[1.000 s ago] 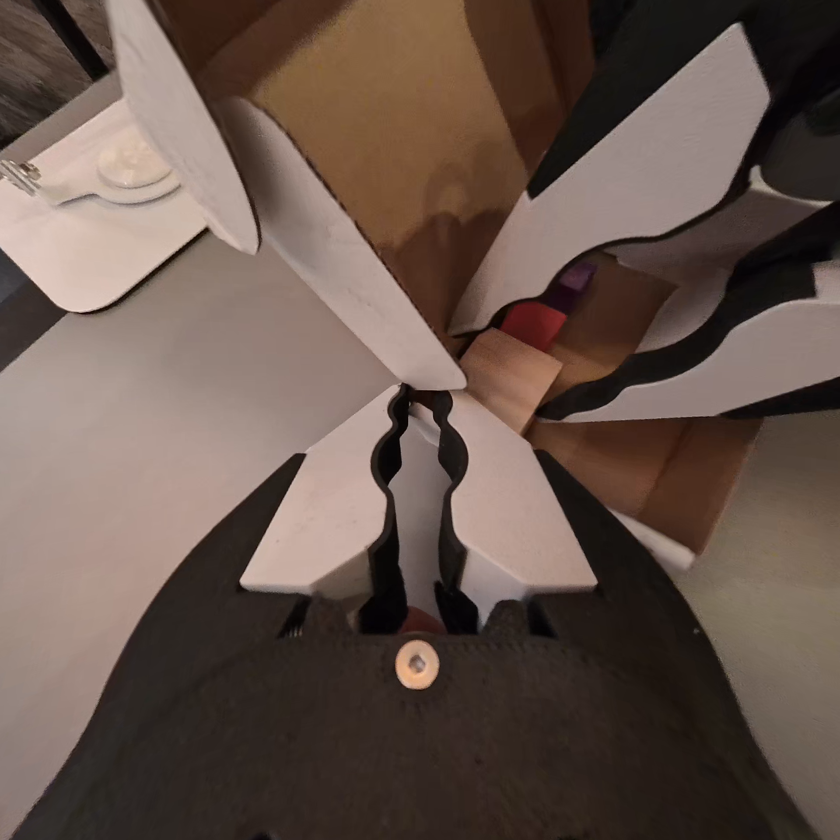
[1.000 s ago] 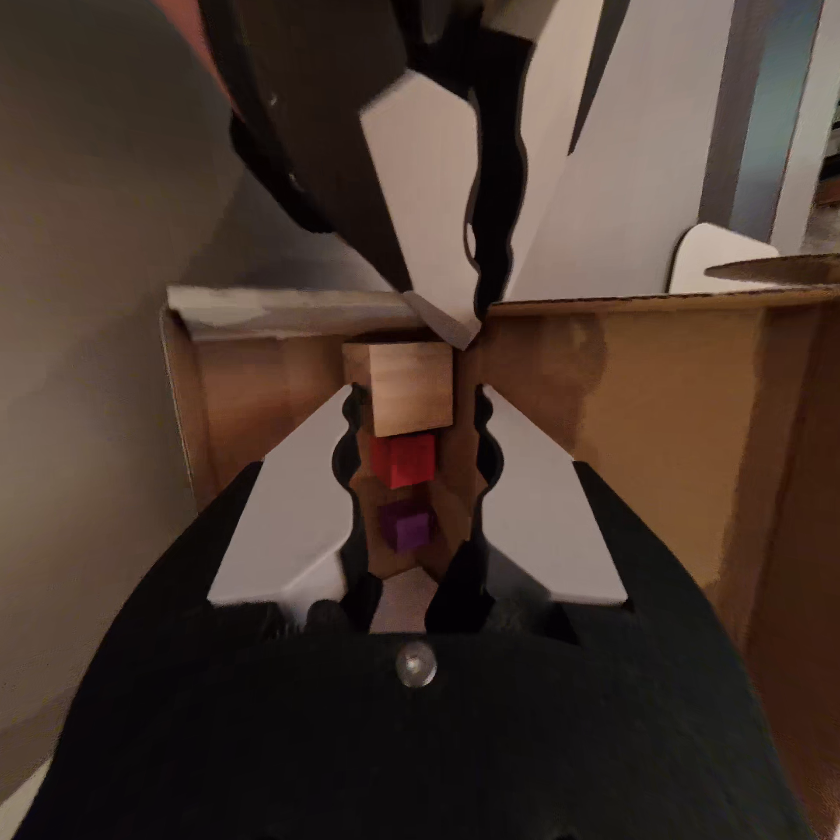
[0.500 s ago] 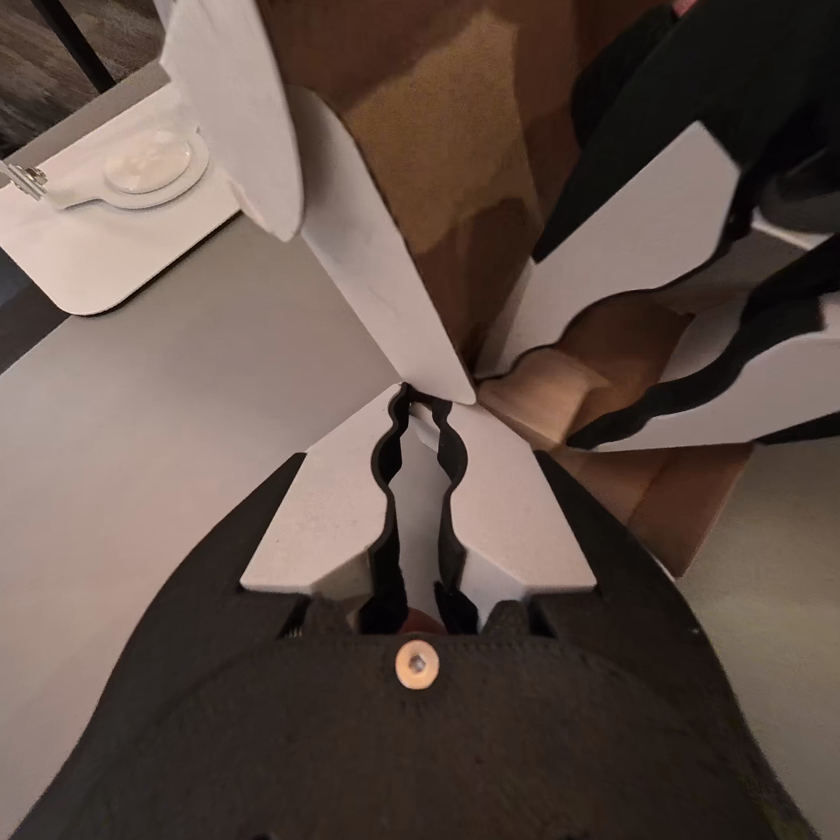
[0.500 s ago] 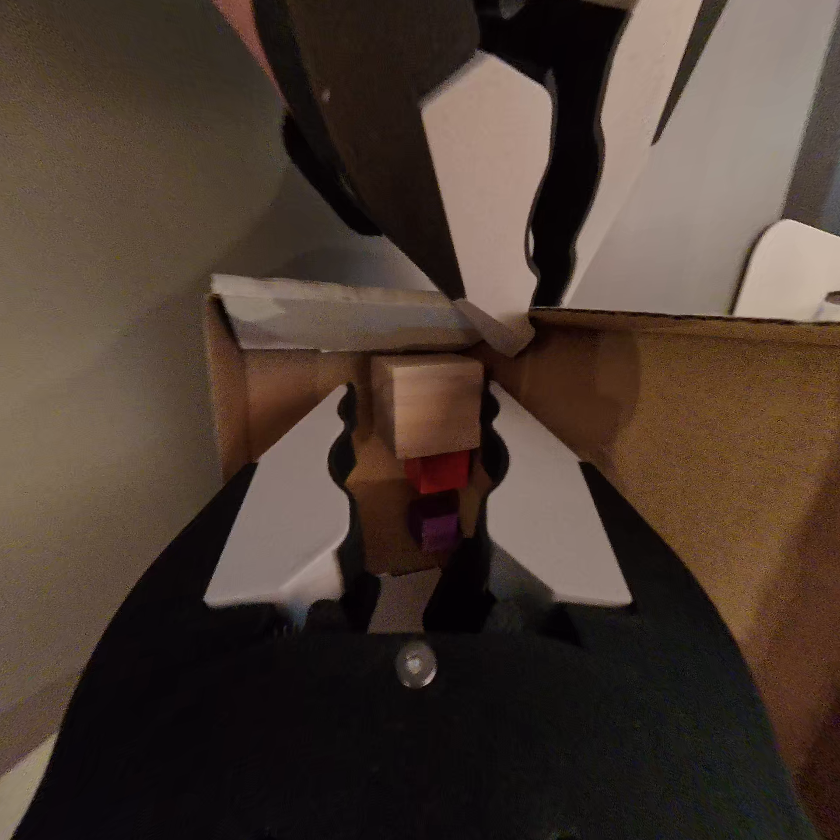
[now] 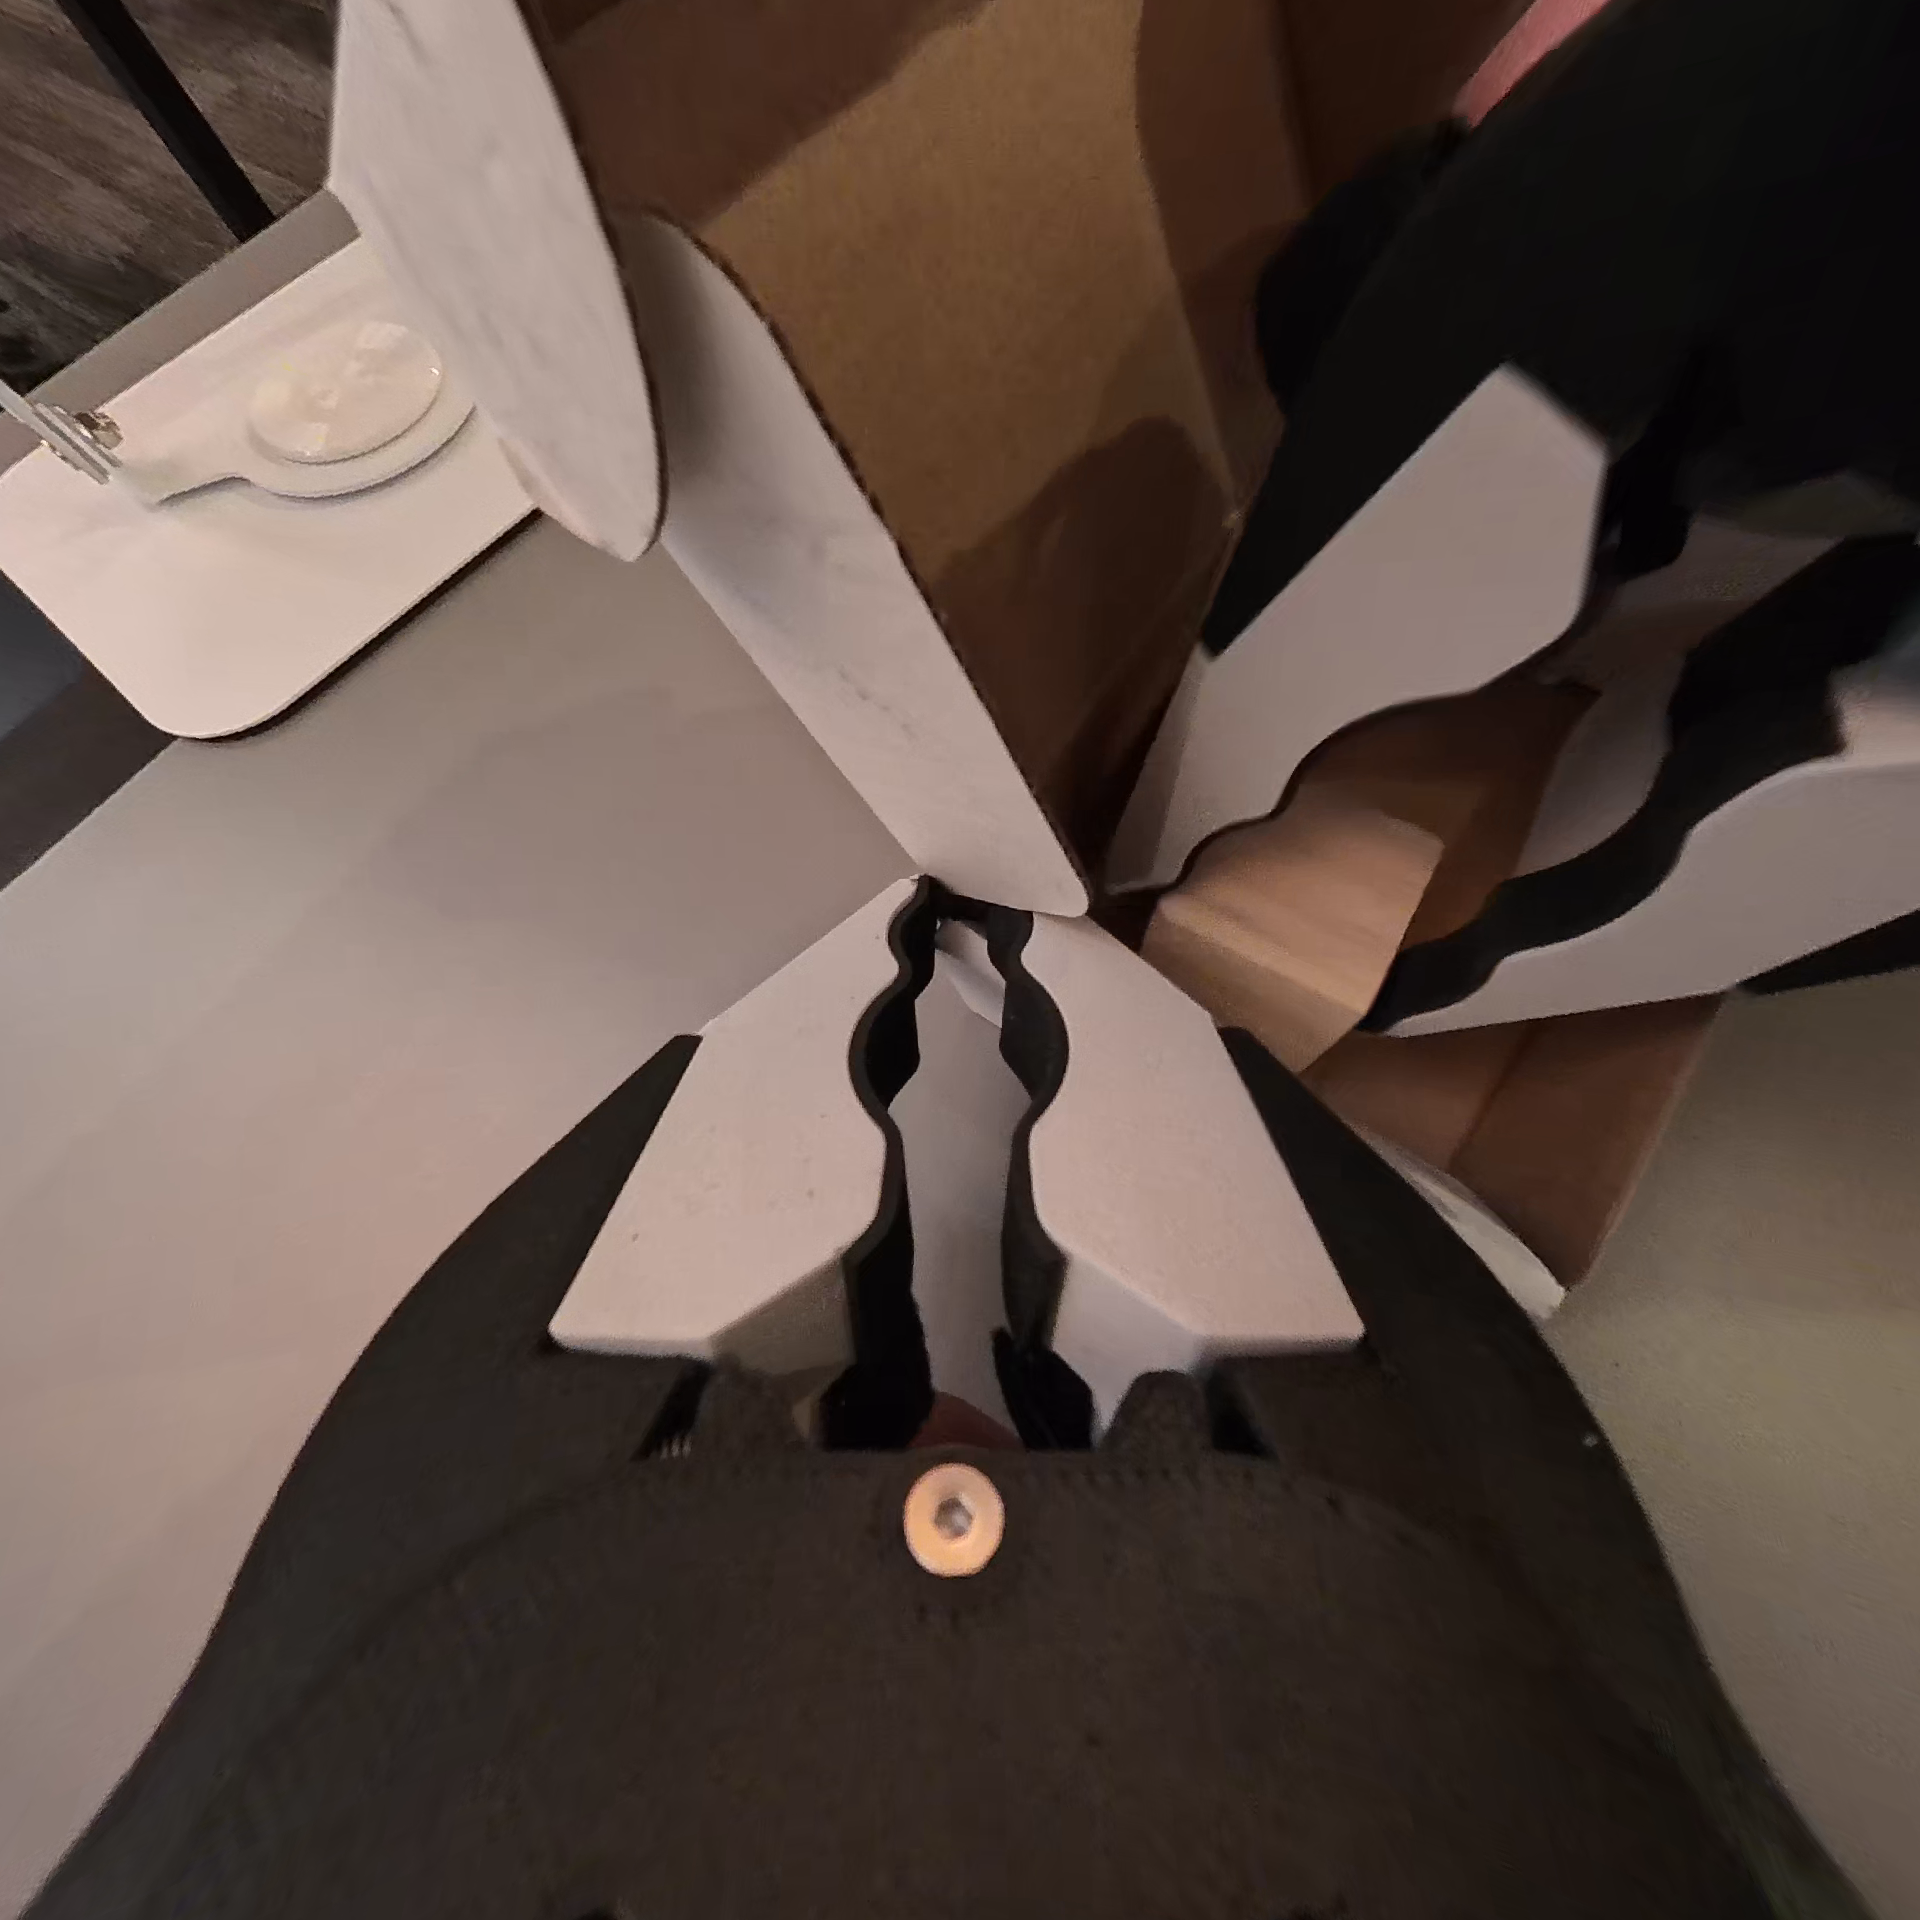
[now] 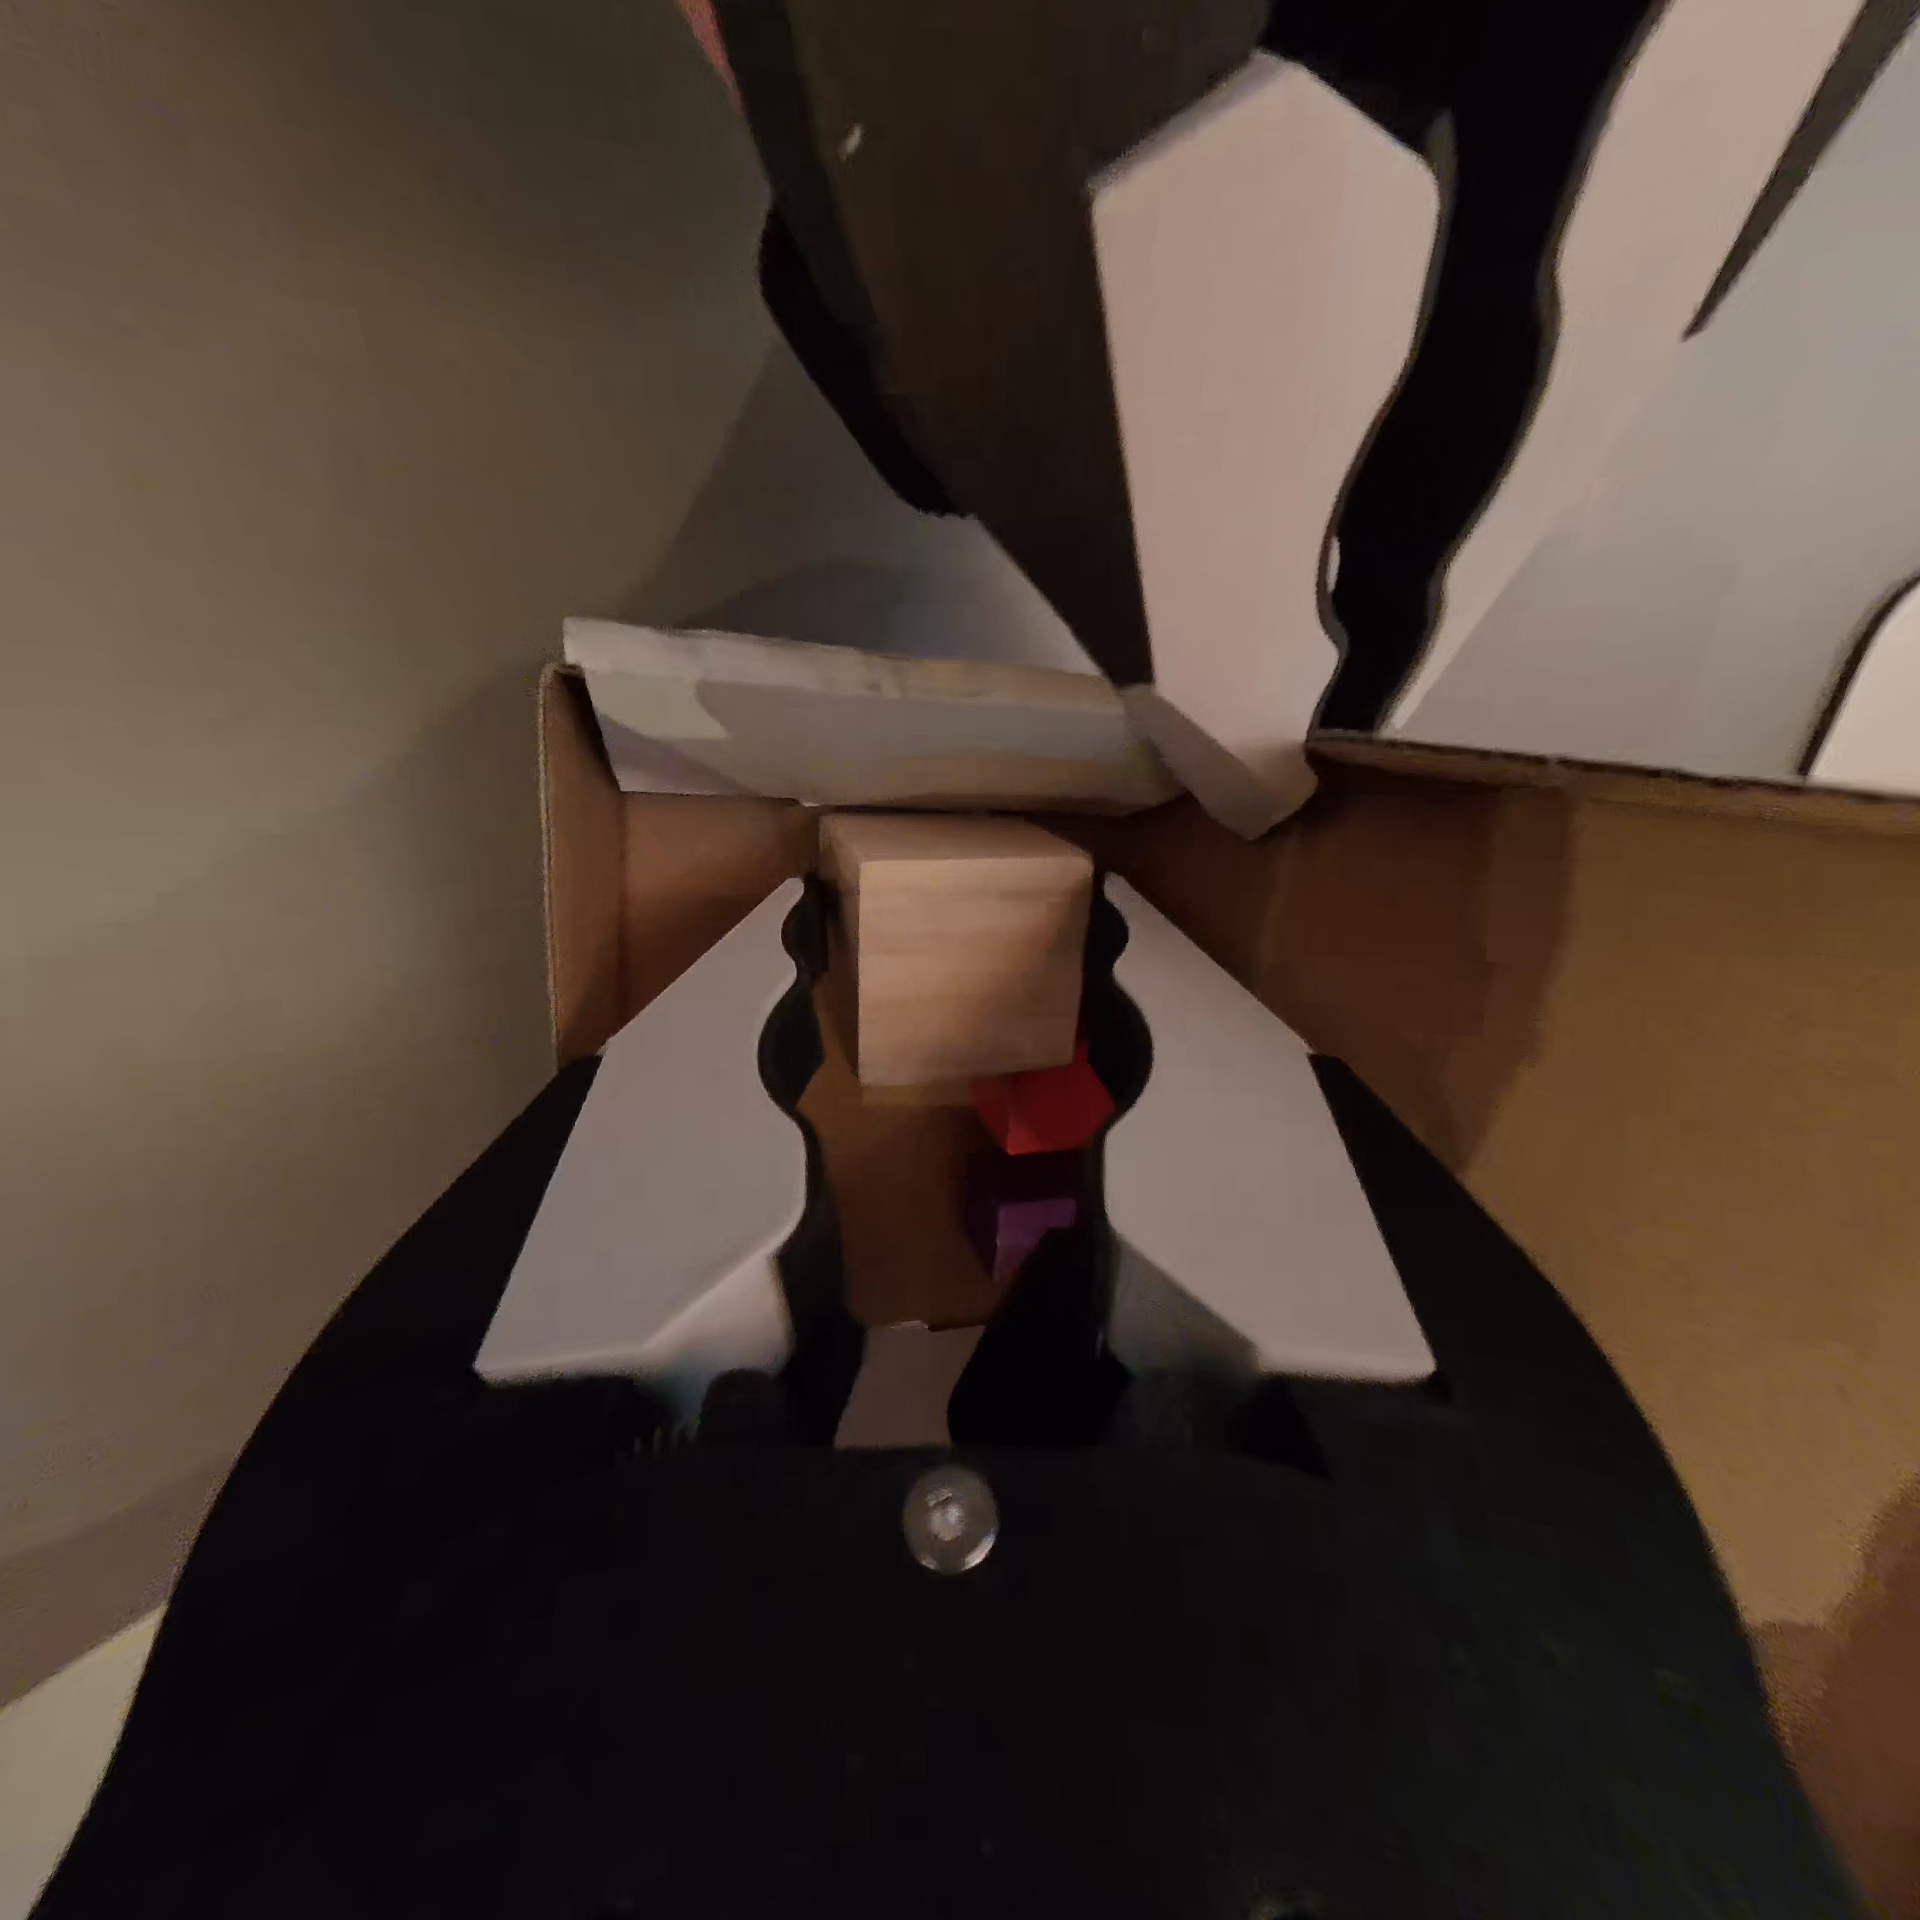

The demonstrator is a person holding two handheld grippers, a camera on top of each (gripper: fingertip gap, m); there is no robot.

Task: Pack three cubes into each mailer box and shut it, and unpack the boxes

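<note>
A mailer box point(image 6: 1558, 1039), brown inside and white outside, lies open with its lid point(image 5: 935, 364) raised. My left gripper point(image 5: 971, 909) is shut on the white edge of the box wall at a corner; it also shows in the right wrist view point(image 6: 1247, 790). My right gripper point(image 6: 956, 894) is open inside the box, its fingers either side of a plain wooden cube point(image 6: 966, 966), close to its sides. A red cube point(image 6: 1049, 1112) and a purple cube point(image 6: 1023, 1226) lie behind it. The left wrist view shows the wooden cube point(image 5: 1278, 935) between the right gripper's fingers point(image 5: 1351, 675).
The box stands on a grey table point(image 5: 364, 987). A white stand base with a round disc point(image 5: 260, 499) sits at the table's back left corner. A pink sleeve point(image 5: 1507, 62) shows above the right gripper.
My right gripper has pushed further into the box, so the wooden cube now lies between its fingers at an unchanged gap. The red and purple cubes have dropped out of the left wrist view.
</note>
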